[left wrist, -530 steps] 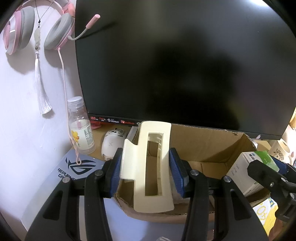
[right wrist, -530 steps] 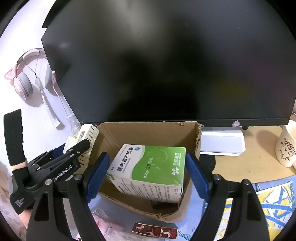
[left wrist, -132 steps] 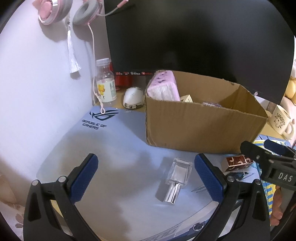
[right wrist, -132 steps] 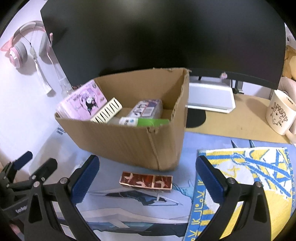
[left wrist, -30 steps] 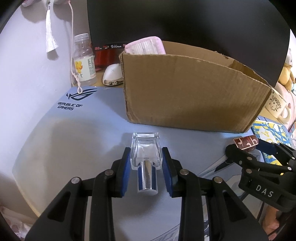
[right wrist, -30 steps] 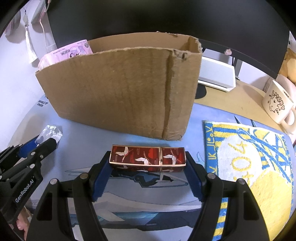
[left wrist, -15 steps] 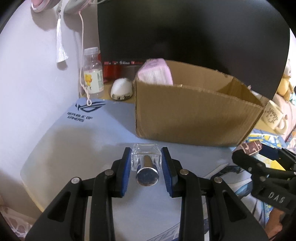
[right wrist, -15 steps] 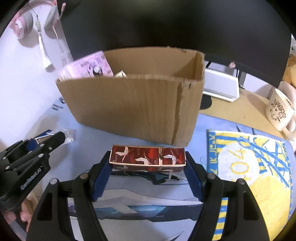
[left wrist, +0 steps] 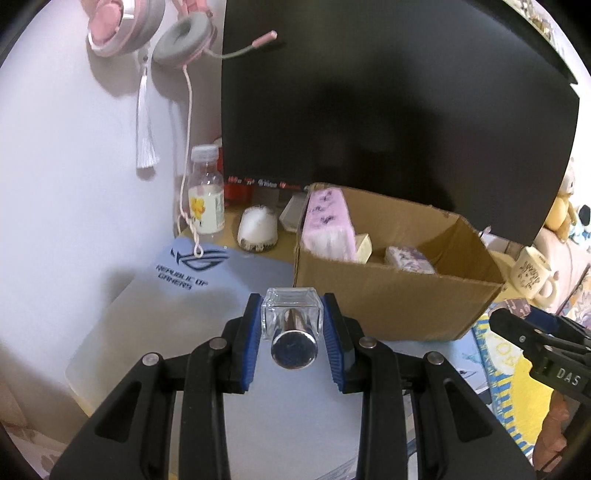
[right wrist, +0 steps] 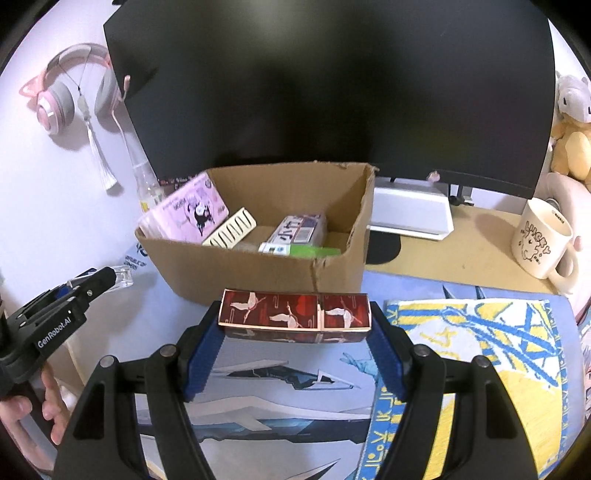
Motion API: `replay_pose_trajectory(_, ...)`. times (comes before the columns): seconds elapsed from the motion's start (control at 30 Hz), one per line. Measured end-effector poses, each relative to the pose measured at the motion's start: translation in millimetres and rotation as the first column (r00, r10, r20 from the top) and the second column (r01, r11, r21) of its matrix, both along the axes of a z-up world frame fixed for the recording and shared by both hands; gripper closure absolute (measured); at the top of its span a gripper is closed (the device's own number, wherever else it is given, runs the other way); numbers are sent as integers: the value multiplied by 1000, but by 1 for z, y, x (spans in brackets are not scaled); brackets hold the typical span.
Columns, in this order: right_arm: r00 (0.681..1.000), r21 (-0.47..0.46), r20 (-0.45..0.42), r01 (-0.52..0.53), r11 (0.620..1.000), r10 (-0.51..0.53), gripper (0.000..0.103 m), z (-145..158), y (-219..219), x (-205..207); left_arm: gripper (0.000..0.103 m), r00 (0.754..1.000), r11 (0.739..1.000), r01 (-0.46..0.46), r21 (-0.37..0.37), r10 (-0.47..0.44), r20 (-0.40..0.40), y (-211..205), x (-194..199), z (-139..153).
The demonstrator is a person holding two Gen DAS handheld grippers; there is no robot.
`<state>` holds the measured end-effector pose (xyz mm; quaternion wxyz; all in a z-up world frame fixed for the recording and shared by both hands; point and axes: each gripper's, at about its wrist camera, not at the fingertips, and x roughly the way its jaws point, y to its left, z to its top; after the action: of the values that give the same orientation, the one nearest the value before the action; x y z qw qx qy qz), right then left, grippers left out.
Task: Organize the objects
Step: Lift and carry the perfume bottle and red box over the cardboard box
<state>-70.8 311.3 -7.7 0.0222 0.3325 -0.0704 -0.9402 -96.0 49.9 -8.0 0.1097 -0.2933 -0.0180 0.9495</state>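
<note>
My left gripper (left wrist: 291,317) is shut on a clear glass perfume bottle (left wrist: 290,312) with a silver cap, held above the desk mat, left of the cardboard box (left wrist: 399,295). My right gripper (right wrist: 295,321) is shut on a long red box with white cranes (right wrist: 293,312), held in front of the cardboard box (right wrist: 258,269). The box holds a pink pack (right wrist: 184,212), a cream hair claw (right wrist: 229,226), a small purple carton (right wrist: 299,230) and a green and white carton (right wrist: 299,251). The left gripper (right wrist: 92,282) also shows in the right wrist view.
A black monitor (right wrist: 325,85) stands behind the box. A drink bottle (left wrist: 207,192) and white mouse (left wrist: 256,227) sit back left. A cream mug (right wrist: 543,240) stands at right, a yellow and blue cloth (right wrist: 480,354) lies front right. Pink headphones (left wrist: 144,33) hang on the wall.
Both grippers have risen with their objects off the mat, so more of the box's inside now shows. The perfume bottle now points its cap at the left camera.
</note>
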Motion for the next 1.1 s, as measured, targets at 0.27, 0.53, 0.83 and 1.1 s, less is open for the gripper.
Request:
replay_pose_trajectory(0.27,999,-40,-20,47,998,-48,24,17,14,-8,73,999,1000,29,-6,-30,-43,11,-4,20)
replay_pose_trajectory(0.53,996,-83,-46,68,994,-72,24,31,23,-13,73,996,1000,29,-3,-29,-82,18,-11,35)
replay_pose_trajectory(0.83,996,-96,-47,74,993,-79,24,41,28,-32,73,994,999,39,-17,-41,-101,30,-24,36)
replay_pose_trajectory(1.1,995,-118,-70,63,991,-71,24,53,32,-50,73,993,998,47,-44,-51,-105,43,-34,32)
